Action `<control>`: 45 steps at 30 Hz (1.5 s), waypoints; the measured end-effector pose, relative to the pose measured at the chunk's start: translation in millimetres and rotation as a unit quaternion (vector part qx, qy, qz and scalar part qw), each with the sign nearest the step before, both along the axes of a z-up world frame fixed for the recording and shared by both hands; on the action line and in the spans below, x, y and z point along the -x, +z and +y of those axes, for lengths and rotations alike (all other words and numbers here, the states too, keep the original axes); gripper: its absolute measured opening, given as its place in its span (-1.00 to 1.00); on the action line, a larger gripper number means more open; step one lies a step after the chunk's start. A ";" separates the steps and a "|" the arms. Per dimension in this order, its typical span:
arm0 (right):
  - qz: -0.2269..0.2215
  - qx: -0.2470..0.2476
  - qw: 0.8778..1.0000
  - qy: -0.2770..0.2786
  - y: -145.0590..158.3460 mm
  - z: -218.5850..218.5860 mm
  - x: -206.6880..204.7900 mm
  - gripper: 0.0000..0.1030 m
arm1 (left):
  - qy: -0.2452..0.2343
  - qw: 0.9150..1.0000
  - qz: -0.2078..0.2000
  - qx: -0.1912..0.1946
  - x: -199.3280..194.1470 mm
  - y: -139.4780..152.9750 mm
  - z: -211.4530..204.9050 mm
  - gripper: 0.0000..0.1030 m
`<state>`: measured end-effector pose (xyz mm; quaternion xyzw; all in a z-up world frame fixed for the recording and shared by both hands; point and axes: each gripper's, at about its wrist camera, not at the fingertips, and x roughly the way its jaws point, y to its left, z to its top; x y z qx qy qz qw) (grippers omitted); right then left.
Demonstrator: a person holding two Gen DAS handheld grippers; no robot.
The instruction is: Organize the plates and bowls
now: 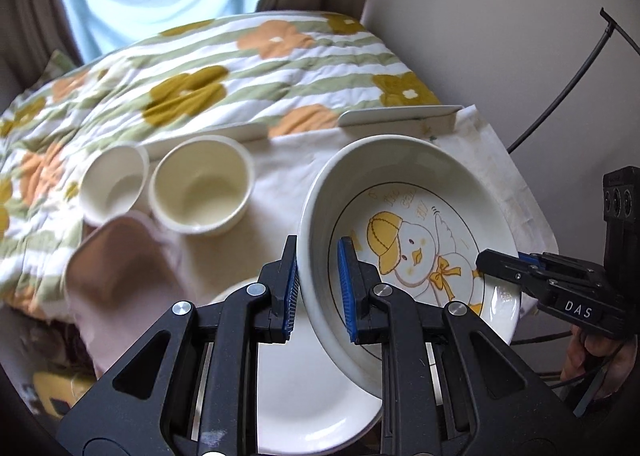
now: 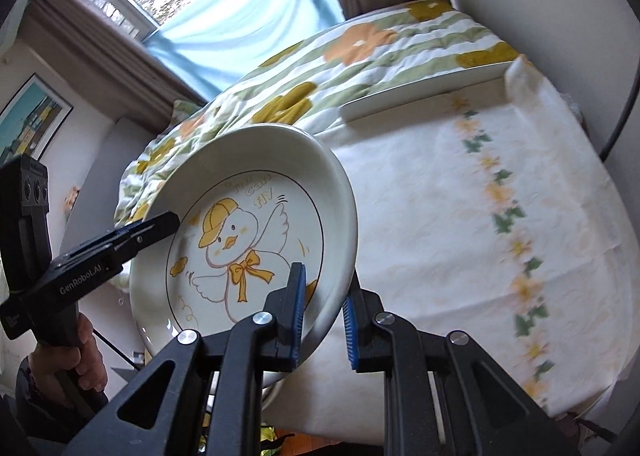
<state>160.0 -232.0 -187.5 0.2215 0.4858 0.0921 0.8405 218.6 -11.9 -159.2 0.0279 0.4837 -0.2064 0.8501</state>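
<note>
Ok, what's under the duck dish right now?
Under the duck dish, held at its rim by the left gripper and right gripper, a plain white plate shows in the left view. The dish covers that plate's far part, so anything there is hidden.

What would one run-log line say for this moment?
left gripper: shut on duck plate rim | right gripper: shut on opposite rim | plate: lifted, tilted | two cups: on table

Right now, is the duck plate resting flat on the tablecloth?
No, the duck plate is tilted in the air, gripped at opposite rims by the left gripper and the right gripper, above the tablecloth.
</note>
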 end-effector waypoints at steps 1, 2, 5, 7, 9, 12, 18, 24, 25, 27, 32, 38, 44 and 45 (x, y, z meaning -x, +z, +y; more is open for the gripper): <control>0.000 -0.001 1.000 0.006 -0.9 5.2 2.9 -0.69 | 0.007 1.000 0.003 0.002 7.4 -2.4 11.0 -0.69; 0.001 -0.001 1.000 0.013 -2.1 12.6 5.5 -0.69 | 0.014 1.000 0.007 0.003 13.9 -5.1 19.8 -0.69; 0.010 0.001 0.999 0.036 -10.5 33.9 12.4 -0.69 | 0.037 0.999 0.024 0.006 31.9 -18.9 46.4 -0.69; 0.019 0.002 0.998 0.052 -18.5 47.6 16.3 -0.69 | 0.051 0.998 0.037 0.009 40.5 -29.6 57.8 -0.69; 0.027 0.007 0.997 0.070 -26.8 59.0 16.5 -0.69 | 0.069 0.996 0.047 0.011 48.6 -41.5 69.1 -0.69; 0.033 0.017 0.994 0.100 -37.1 70.7 10.4 -0.69 | 0.093 0.994 0.058 0.013 59.9 -56.3 79.8 -0.69; 0.040 0.043 0.988 0.144 -53.9 86.4 -3.5 -0.69 | 0.126 0.989 0.070 0.020 67.5 -85.3 92.0 -0.69; 0.042 0.060 0.984 0.161 -61.3 94.2 -7.9 -0.69 | 0.137 0.987 0.077 0.021 68.4 -103.6 93.4 -0.69; 0.043 0.062 0.984 0.163 -61.9 94.8 -8.6 -0.69 | 0.138 0.987 0.077 0.019 68.4 -106.1 92.8 -0.69; 0.043 0.067 0.982 0.169 -63.1 95.3 -9.3 -0.69 | 0.139 0.987 0.080 0.014 67.4 -110.7 91.1 -0.69; 0.043 0.074 0.981 0.174 -63.8 95.2 -9.6 -0.69 | 0.137 0.987 0.081 -0.006 66.3 -116.5 83.8 -0.69; 0.045 0.074 0.981 0.176 -66.1 95.0 -11.9 -0.69 | 0.134 0.988 0.071 -0.037 65.7 -117.2 74.7 -0.69; 0.040 0.081 0.979 0.183 -67.0 97.8 -11.2 -0.69 | 0.121 0.986 0.048 -0.099 67.8 -116.6 60.4 -0.65; 0.039 0.081 0.979 0.184 -66.7 98.4 -11.3 -0.69 | 0.118 0.986 0.042 -0.113 68.3 -116.6 57.5 -0.65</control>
